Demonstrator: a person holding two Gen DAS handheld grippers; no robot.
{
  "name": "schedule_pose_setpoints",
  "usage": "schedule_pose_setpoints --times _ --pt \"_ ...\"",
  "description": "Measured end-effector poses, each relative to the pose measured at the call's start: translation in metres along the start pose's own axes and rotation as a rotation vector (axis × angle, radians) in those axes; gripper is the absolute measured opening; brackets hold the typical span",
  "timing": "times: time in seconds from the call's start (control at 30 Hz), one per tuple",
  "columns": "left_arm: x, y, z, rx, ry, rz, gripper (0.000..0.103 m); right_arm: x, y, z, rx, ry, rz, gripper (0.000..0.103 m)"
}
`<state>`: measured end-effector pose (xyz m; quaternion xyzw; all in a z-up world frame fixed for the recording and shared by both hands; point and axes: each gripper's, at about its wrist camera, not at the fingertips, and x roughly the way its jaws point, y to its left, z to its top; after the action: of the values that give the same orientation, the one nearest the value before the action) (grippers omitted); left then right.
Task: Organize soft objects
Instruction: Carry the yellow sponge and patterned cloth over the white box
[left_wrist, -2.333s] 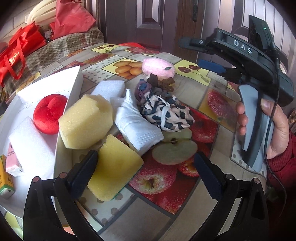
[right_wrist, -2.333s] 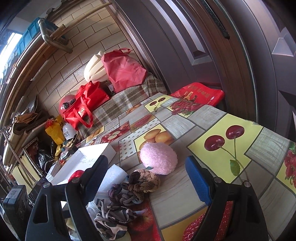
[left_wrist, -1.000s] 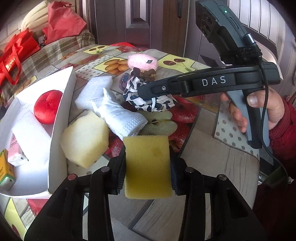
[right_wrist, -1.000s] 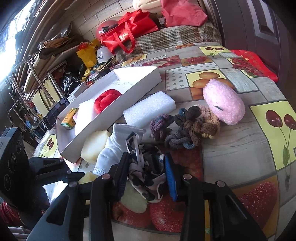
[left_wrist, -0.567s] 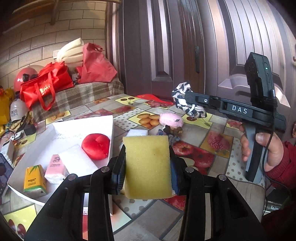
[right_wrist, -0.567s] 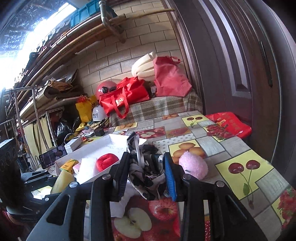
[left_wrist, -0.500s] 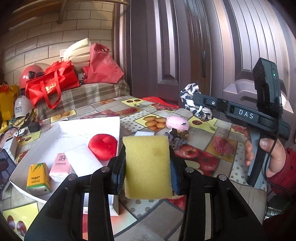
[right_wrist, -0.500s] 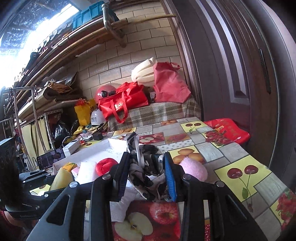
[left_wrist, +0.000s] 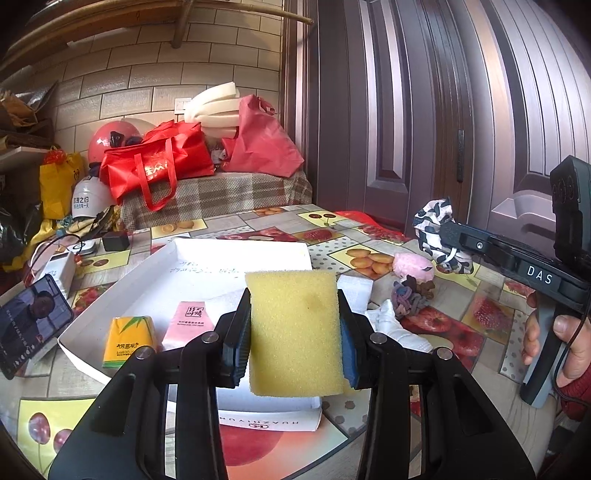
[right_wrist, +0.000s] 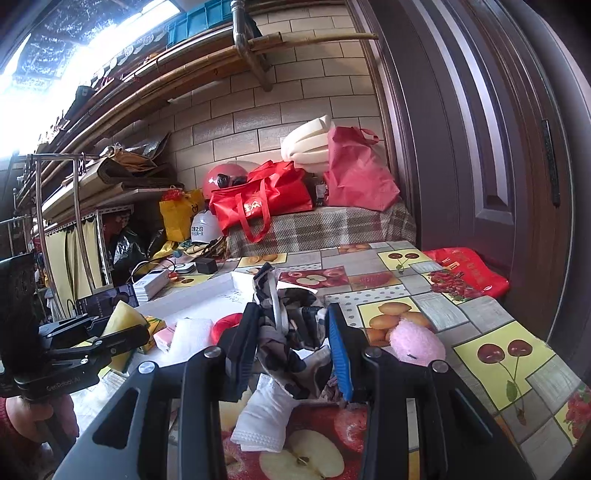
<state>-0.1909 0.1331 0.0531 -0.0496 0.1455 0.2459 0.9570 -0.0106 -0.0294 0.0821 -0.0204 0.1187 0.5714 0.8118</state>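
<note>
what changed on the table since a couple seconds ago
The left gripper closed on the yellow sponge and lifted it toward the white box. The right gripper took the spotted cloth and raised it. The pink pompom and white mask stayed on the table.

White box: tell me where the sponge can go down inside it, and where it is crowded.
Free: the white box floor toward its far wall, beyond the pink tissue pack. Crowded: the near-left corner, with the yellow tissue pack beside the pink one.
</note>
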Motion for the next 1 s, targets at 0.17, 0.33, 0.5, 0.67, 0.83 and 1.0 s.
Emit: schedule_pose_setpoints --times 0.17,0.33,0.5,0.67,0.83,1.0 --pt "0.001 0.001 0.0 0.004 0.001 -0.002 0.039 0.003 0.008 -0.001 -0.013 0.01 0.009 0.036" --pt "0.0 0.01 0.001 0.001 -0.012 0.045 0.039 0.009 0.016 -0.002 -0.014 0.02 0.019 0.036" --pt "0.0 0.028 0.001 -0.016 -0.019 0.085 0.039 0.014 0.028 -0.003 -0.036 0.033 0.032 0.036" --pt "0.002 0.046 0.001 -0.038 -0.025 0.137 0.039 0.024 0.037 -0.004 -0.045 0.059 0.048 0.036" --pt "0.008 0.063 0.001 -0.058 -0.022 0.18 0.039 0.034 0.044 -0.006 -0.04 0.081 0.058 0.036" --pt "0.015 0.073 0.002 -0.071 -0.013 0.192 0.039 0.047 0.055 -0.008 -0.061 0.11 0.065 0.036"
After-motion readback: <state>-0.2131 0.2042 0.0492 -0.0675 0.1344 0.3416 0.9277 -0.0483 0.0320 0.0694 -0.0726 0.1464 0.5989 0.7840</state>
